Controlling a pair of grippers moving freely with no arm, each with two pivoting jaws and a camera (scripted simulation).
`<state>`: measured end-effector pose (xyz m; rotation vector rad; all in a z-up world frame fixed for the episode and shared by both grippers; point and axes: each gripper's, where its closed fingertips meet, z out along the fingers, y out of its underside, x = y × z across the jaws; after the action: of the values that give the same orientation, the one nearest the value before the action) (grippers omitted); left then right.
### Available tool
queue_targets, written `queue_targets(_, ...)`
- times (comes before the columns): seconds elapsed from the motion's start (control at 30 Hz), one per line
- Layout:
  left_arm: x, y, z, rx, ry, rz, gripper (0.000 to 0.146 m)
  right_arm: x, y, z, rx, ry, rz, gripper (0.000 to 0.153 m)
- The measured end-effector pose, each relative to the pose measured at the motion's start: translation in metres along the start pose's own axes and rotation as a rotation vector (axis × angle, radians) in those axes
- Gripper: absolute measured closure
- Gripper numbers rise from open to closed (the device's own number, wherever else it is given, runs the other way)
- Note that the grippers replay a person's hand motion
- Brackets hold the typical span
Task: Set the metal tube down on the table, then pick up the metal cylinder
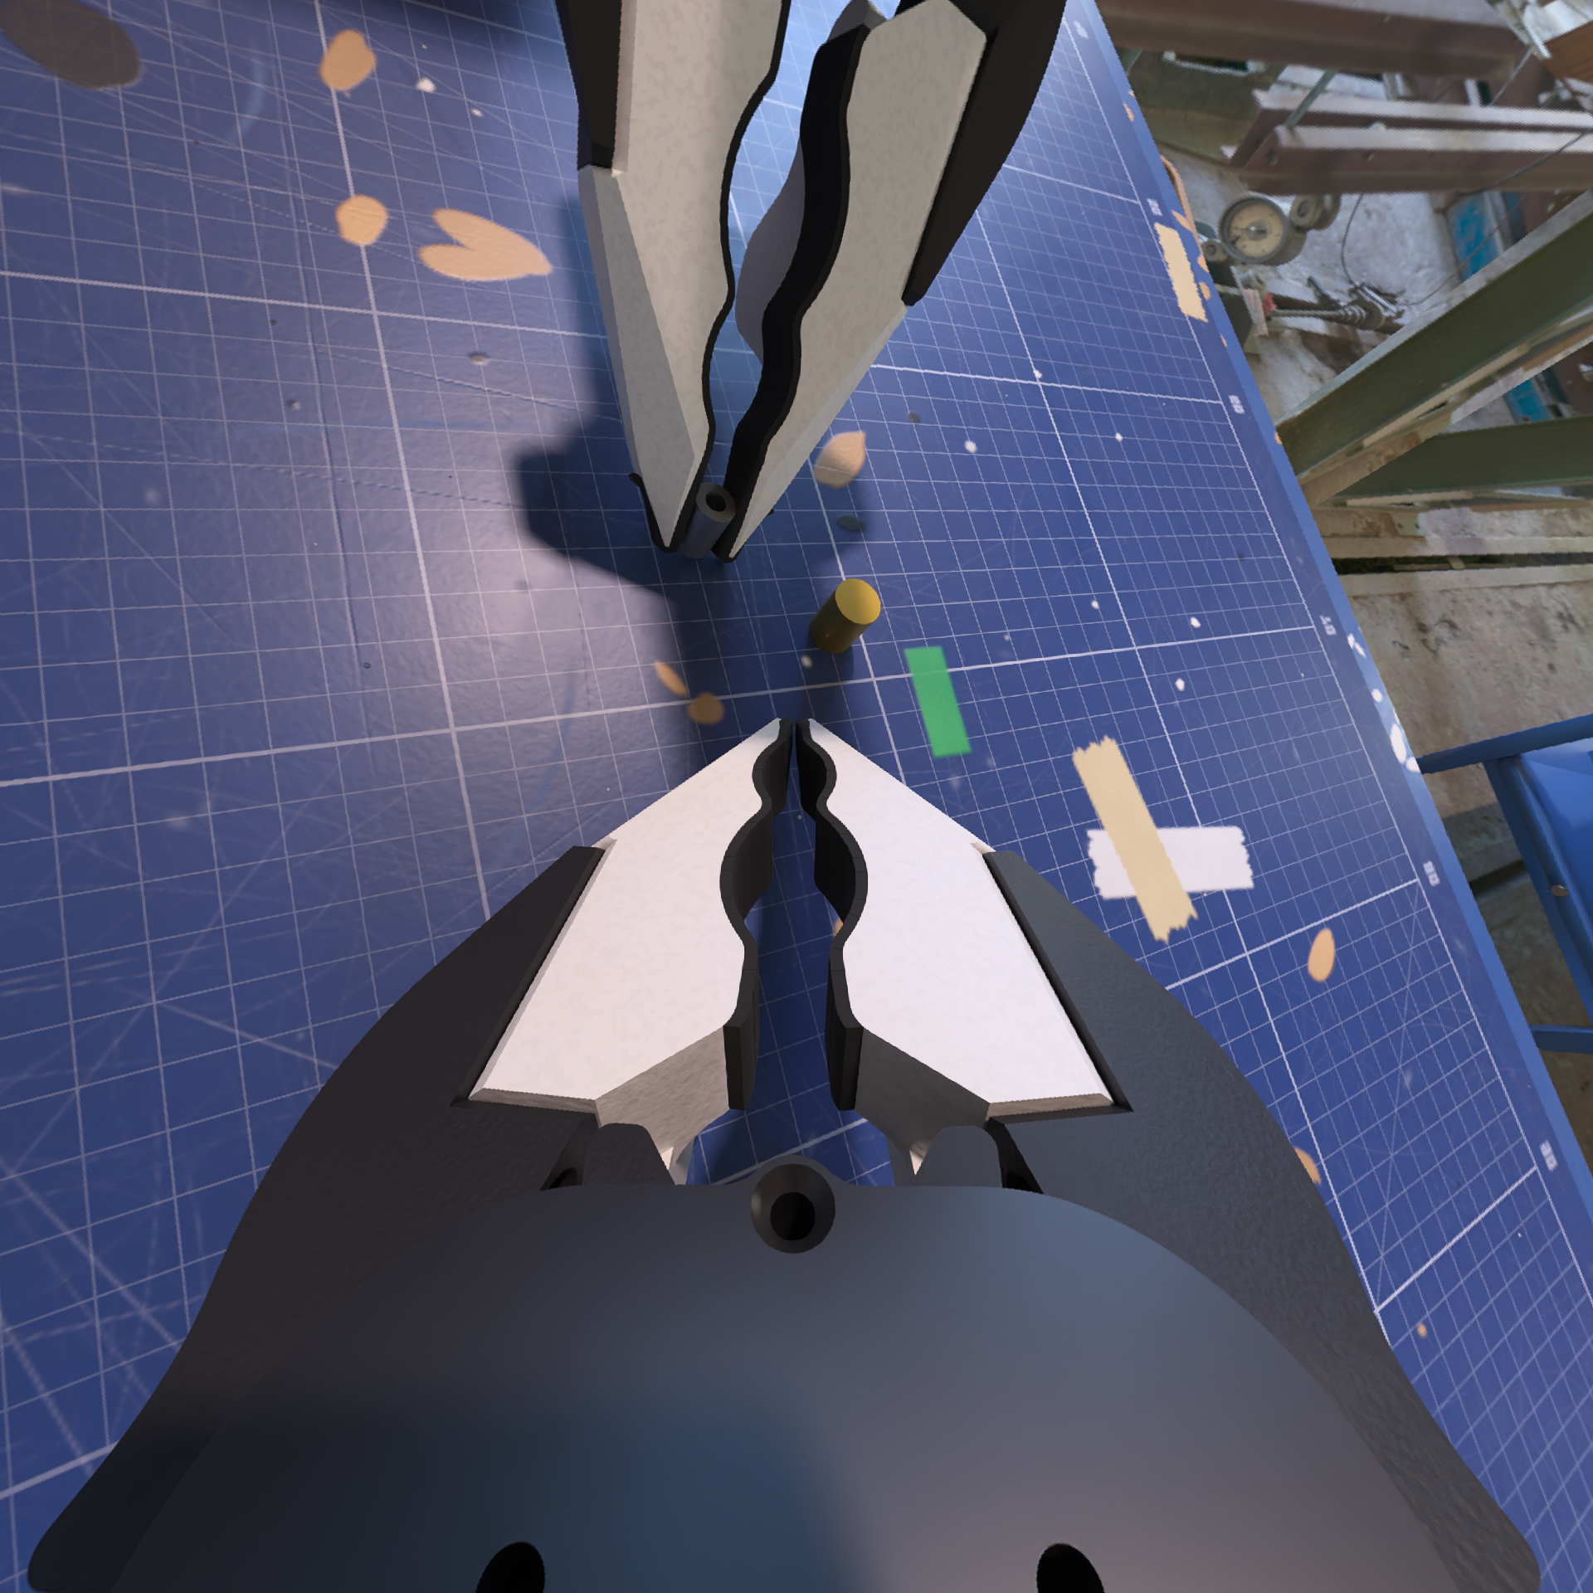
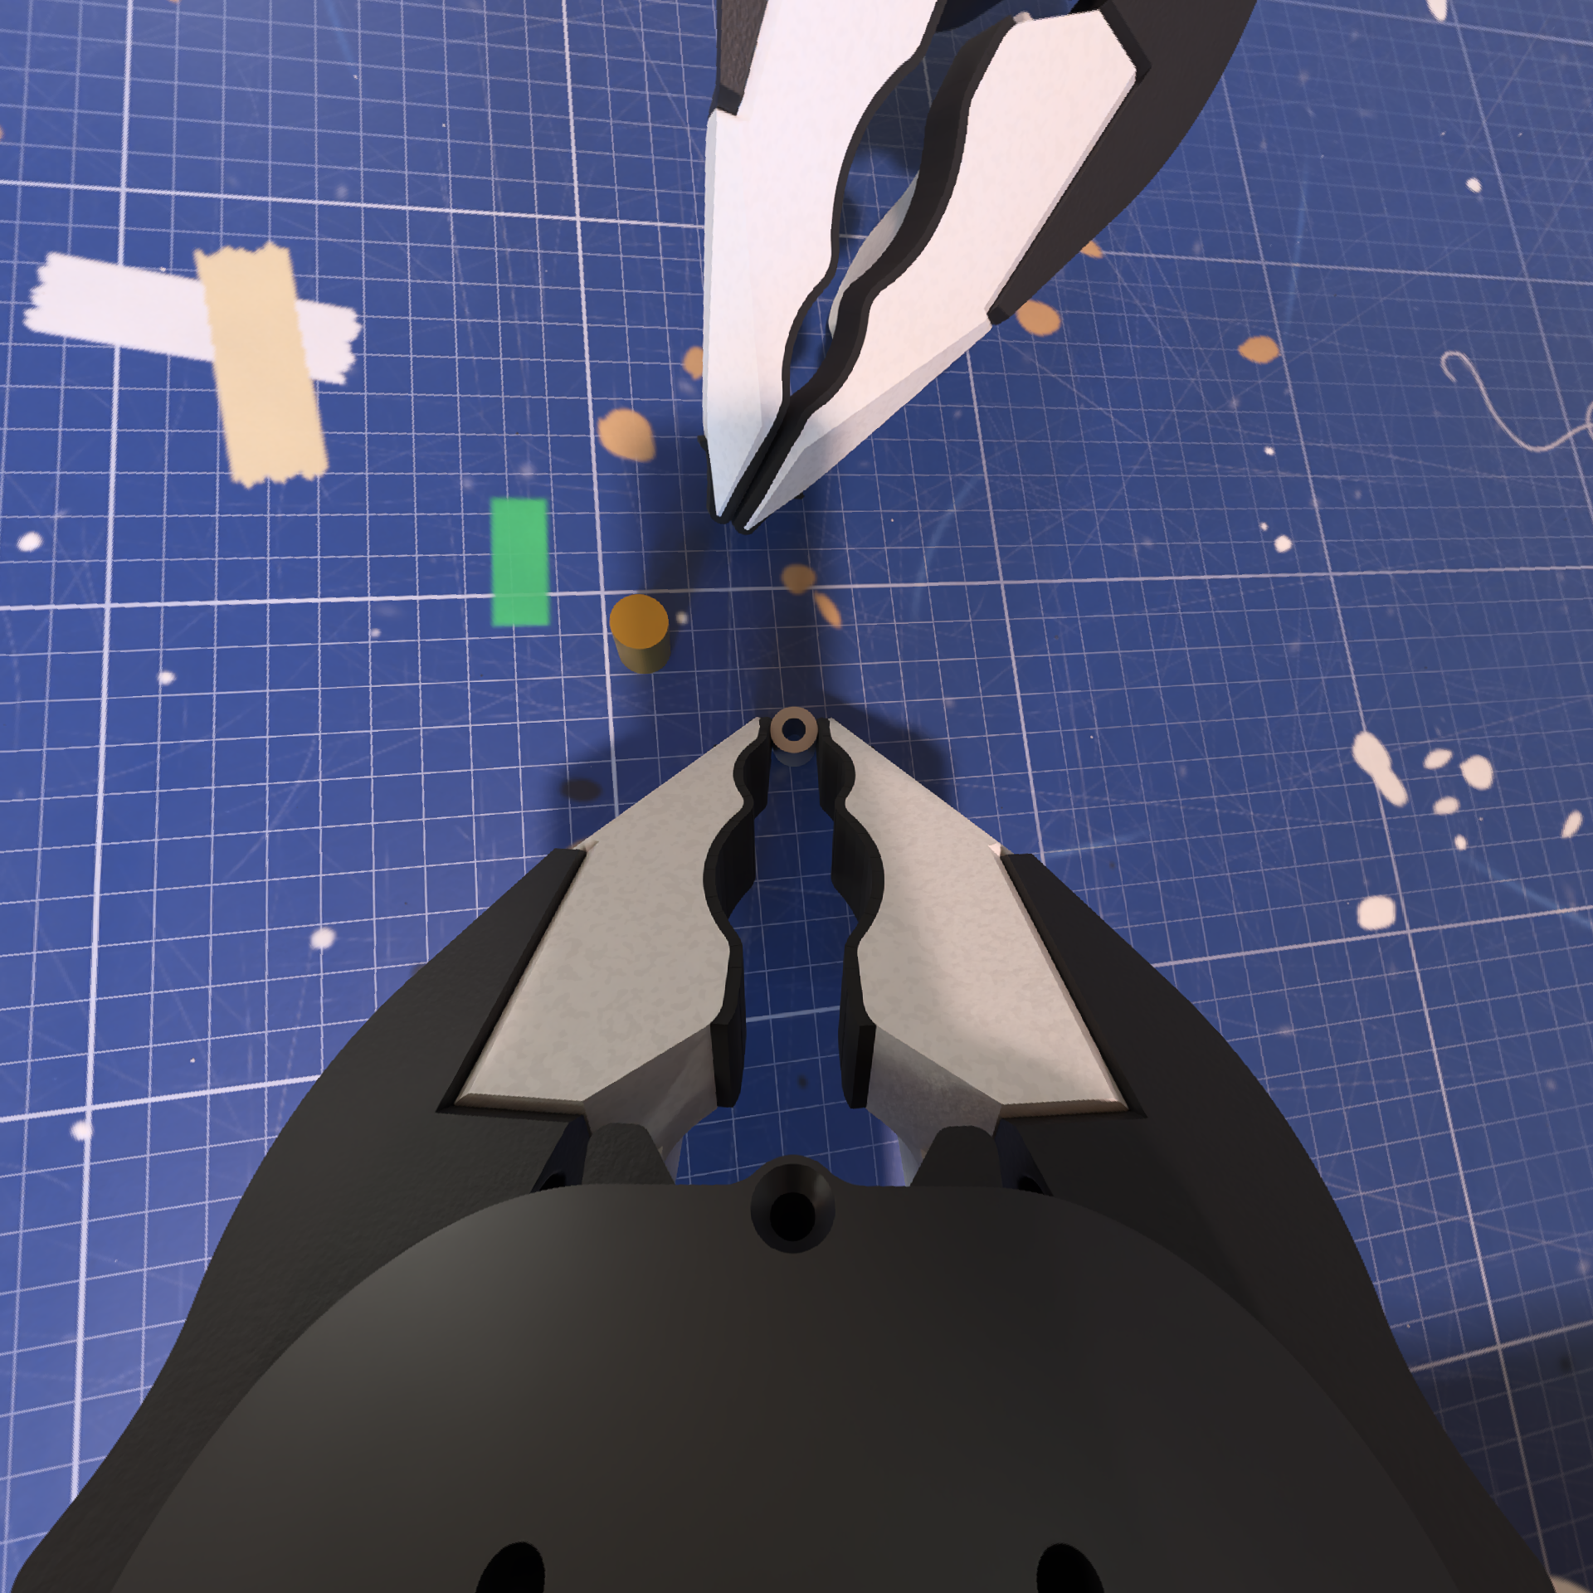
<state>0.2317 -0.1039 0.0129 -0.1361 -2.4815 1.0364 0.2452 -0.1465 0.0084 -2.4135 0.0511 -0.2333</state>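
My right gripper [image 2: 794, 733] pinches the metal tube [image 2: 793, 730] at its very fingertips, above the blue grid mat [image 2: 259, 862]. The tube's long axis runs straight down toward the mat, so from the right wrist I look into its open top end: a small ring, tan-grey on its face with a dark bore. From the left wrist the same tube [image 1: 715, 502] is a short dark grey sleeve, upright, its hole showing on top, held between the right gripper's [image 1: 702, 539] tips. I cannot tell whether its lower end touches the mat.

The metal cylinder [image 1: 845, 615] stands upright on the mat (brass-yellow, solid, flat-topped), near a green tape strip [image 1: 937, 702]. My left gripper [image 1: 794, 724] has its fingers pressed together on nothing, tips just short of the cylinder.
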Motion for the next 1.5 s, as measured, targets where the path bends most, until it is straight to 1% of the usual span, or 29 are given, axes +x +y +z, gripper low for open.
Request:
queue_targets(0.07, 0.001, -0.001, -0.001, 0.010, 0.006, -0.002, 0.144, 0.000, 0.000, 0.000, 0.000, 0.006, -0.001, 0.143)
queue_targets(0.17, 0.006, -0.002, 0.000, 0.016, 0.037, -0.005, 0.138, 0.000, 0.000, 0.000, -0.002, 0.005, -0.007, 0.143)
queue_targets(0.27, 0.009, 0.000, 0.003, 0.000, 0.039, 0.002, 0.137, 0.000, 0.002, -0.002, -0.006, 0.010, -0.019, 0.142)
queue_targets(0.37, 0.011, 0.002, 0.006, -0.017, 0.034, 0.008, 0.136, 0.003, 0.000, -0.008, 0.009, 0.046, -0.040, 0.136)
queue_targets(0.5, 0.012, 0.003, 0.007, -0.031, 0.038, 0.004, 0.136, -0.003, -0.014, -0.017, 0.094, 0.047, -0.074, 0.134)
queue_targets(0.57, 0.013, 0.003, 0.007, -0.031, 0.041, 0.004, 0.136, -0.003, -0.010, -0.015, 0.063, 0.052, -0.078, 0.134)
queue_targets(0.63, 0.014, 0.003, 0.008, -0.033, 0.049, 0.002, 0.137, -0.006, -0.007, -0.012, 0.037, 0.031, -0.071, 0.134)
queue_targets(0.77, 0.016, 0.004, 0.008, -0.034, 0.060, 0.000, 0.137, -0.017, -0.013, -0.012, 0.070, -0.021, -0.080, 0.132)
queue_targets(0.87, 0.017, 0.004, 0.008, -0.034, 0.064, -0.002, 0.137, -0.024, -0.019, -0.010, 0.076, -0.032, -0.095, 0.131)
queue_targets(1.0, 0.016, 0.004, 0.008, -0.034, 0.065, -0.007, 0.138, -0.032, -0.023, 0.001, 0.053, -0.049, -0.102, 0.130)
queue_targets(1.17, 0.016, 0.004, 0.008, -0.034, 0.064, -0.011, 0.139, -0.033, -0.020, 0.009, 0.016, -0.044, -0.096, 0.131)
queue_targets(1.2, 0.016, 0.004, 0.008, -0.034, 0.066, -0.012, 0.139, -0.033, -0.020, 0.009, 0.014, -0.045, -0.097, 0.132)
queue_targets(1.27, 0.016, 0.004, 0.008, -0.034, 0.066, -0.014, 0.139, -0.033, -0.020, 0.010, 0.012, -0.040, -0.095, 0.141)
queue_targets(1.3, 0.016, 0.004, 0.008, -0.033, 0.066, -0.014, 0.139, -0.032, -0.019, 0.010, 0.009, -0.039, -0.090, 0.141)
queue_targets(1.4, 0.016, 0.004, 0.009, -0.034, 0.063, -0.010, 0.139, -0.028, -0.018, 0.009, 0.015, -0.047, -0.054, 0.141)
queue_targets(1.5, 0.014, 0.003, 0.008, -0.023, 0.038, 0.002, 0.137, -0.027, -0.020, 0.007, 0.051, -0.083, 0.006, 0.141)
